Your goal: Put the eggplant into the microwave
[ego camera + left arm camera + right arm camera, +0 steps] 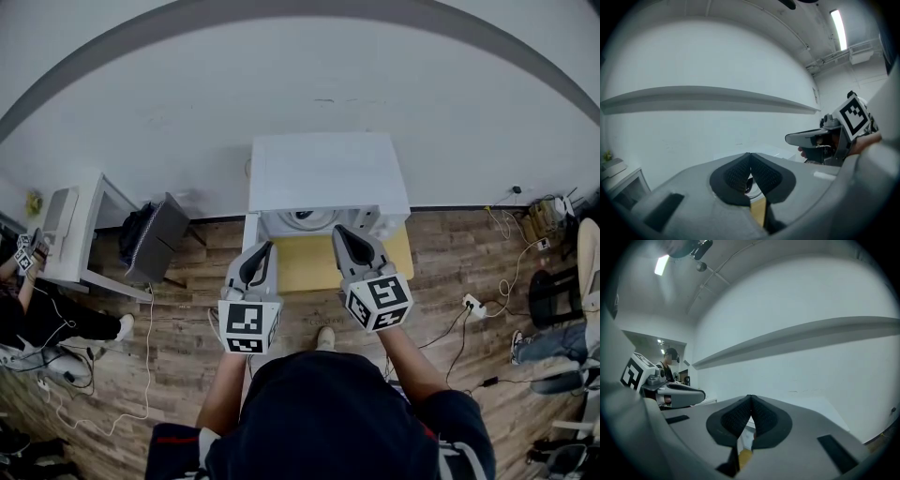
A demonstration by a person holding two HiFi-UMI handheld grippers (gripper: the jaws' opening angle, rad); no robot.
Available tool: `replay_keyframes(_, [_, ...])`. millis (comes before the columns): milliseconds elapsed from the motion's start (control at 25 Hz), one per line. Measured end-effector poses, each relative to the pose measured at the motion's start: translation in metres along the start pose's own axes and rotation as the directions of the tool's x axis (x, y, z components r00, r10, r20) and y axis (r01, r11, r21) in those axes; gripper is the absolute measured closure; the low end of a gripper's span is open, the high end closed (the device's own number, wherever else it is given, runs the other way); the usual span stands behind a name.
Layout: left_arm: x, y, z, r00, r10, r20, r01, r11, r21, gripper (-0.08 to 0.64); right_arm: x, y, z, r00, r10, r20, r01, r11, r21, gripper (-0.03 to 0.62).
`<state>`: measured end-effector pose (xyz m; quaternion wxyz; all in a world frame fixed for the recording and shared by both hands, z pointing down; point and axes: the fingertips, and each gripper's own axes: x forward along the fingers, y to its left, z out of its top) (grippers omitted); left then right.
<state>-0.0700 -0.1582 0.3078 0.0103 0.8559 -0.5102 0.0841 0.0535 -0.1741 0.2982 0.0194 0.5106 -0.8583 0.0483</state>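
The plain white wall backs the scene, and the brown wood-plank floor runs out from its foot. The boxy white microwave stands against that wall at the rear of a small yellow-topped table. Its front is turned to the person, which probably keeps the opening within easy reach. The grey left gripper and the grey right gripper hover side by side over the table, just short of the microwave's front. Both are clenched on nothing, with their ribbed black pads pressed tip to tip. This reads as a neutral ready pose rather than a carry. The eggplant appears in no view, so where it lies cannot be told, and fetching it looks like the first step to take.
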Motion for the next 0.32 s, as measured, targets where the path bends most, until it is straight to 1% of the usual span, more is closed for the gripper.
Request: replay_keyframes(320, [-0.0029, -0.0006, 0.0005, 1.000, 0.008, 0.007, -0.008, 1.000, 0.004, 0.545, -0.0031, -0.0015, -0.0033, 1.000, -0.009, 0.001, 0.009, 1.000, 0.004, 0.581])
